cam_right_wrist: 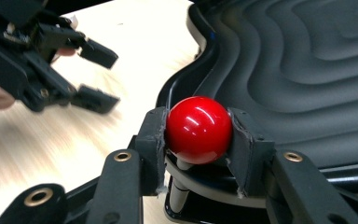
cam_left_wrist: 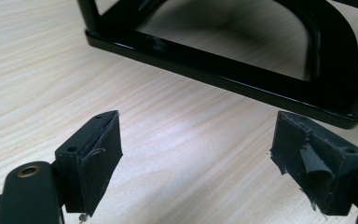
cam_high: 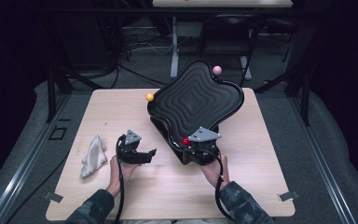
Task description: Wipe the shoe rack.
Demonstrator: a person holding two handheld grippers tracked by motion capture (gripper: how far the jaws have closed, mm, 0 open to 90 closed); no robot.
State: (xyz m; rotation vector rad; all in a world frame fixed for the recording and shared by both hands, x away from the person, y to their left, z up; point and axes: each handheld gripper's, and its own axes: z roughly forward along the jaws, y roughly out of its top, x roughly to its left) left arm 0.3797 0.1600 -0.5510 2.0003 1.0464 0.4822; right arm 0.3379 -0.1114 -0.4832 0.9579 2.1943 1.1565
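Black wavy tray (cam_high: pixel 200 95) on its stand, tilted, over the far right part of the tabletop (cam_high: pixel 121 112); bare wood open along the near edge and to the left. Left tool (cam_high: pixel 147 155) spread wide, holding nothing, just beside the stand base (cam_left_wrist: pixel 223 77). Right tool (cam_right_wrist: pixel 199 133) pinching red knob (cam_right_wrist: pixel 198 129) at tray's near rim. Yellow knob (cam_high: pixel 149 97) and pink knob (cam_high: pixel 217 70) on other rims. Nothing in tray. Cloth (cam_high: pixel 93 155) near left edge.

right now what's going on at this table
A person holds a gripper in each hand. The right gripper is shut on the red knob at the near corner of a black wavy tray on a stand. The left gripper is open over the table, beside the stand. A cloth lies at the left.
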